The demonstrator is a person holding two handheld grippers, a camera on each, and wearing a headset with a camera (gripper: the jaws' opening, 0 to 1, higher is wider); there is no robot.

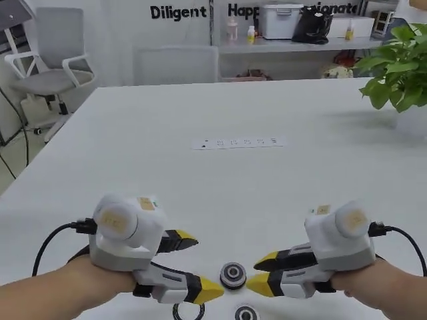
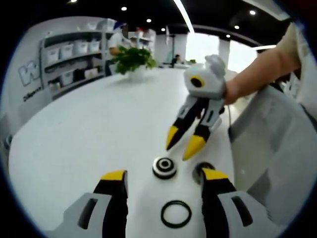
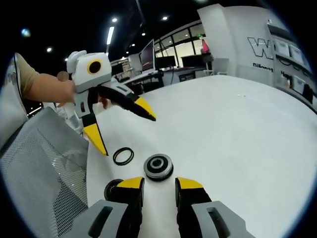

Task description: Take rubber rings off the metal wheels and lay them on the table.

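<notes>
A metal wheel lies flat on the white table, between the tips of both grippers. A second, darker-rimmed wheel sits nearer to me, half hidden behind a jaw in the gripper views. One loose black rubber ring lies flat by the left gripper's lower jaw. My left gripper is open wide and holds nothing. In its own view the left gripper has the wheel just ahead and the ring between its jaws. My right gripper is slightly open and empty. The wheel is just beyond its tips.
A power socket strip is set into the middle of the table. A potted plant stands at the far right edge. An office chair is beyond the far left corner, and shelves with boxes line the back wall.
</notes>
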